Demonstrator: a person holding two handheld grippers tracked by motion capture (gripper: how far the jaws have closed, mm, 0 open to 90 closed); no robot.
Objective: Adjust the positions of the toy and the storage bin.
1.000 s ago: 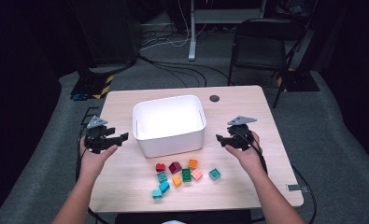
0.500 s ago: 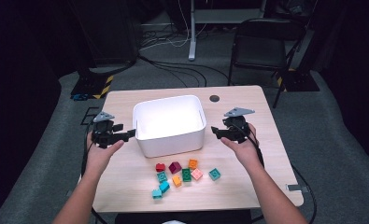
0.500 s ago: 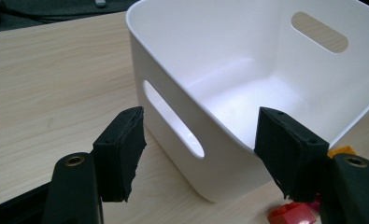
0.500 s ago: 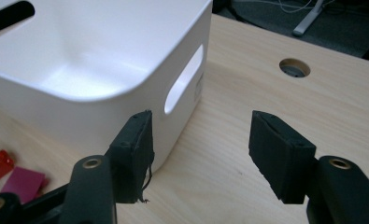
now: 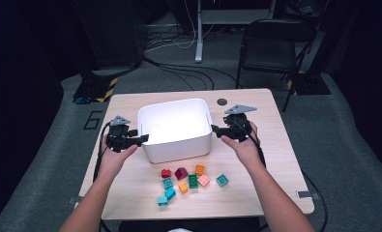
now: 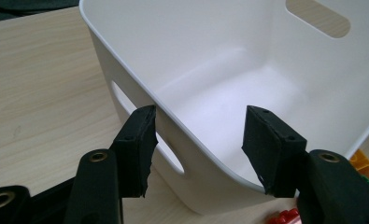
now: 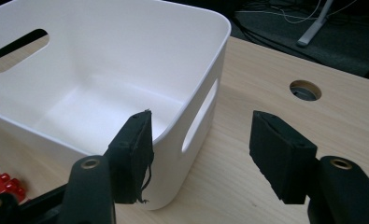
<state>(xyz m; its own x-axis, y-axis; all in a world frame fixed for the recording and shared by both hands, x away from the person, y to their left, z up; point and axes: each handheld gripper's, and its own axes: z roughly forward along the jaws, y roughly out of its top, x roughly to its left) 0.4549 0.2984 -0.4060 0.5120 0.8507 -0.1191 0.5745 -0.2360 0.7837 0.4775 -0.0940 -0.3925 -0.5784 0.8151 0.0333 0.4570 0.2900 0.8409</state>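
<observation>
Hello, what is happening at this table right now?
A person holds a claw in each hand at a white bin on the wooden table. The left claw has just been closing, its jaws astride the bin's left rim, not yet pressing. The right claw is open at the right rim. Coloured toy bricks lie in front.

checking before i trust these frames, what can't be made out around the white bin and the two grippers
- High view: whether the left gripper pads touch the white plastic bin; too small.
- Left gripper view: the small coloured plastic blocks, cut off by the edge and a jaw.
- Right gripper view: the bin's near wall base, hidden behind the right gripper.
</observation>
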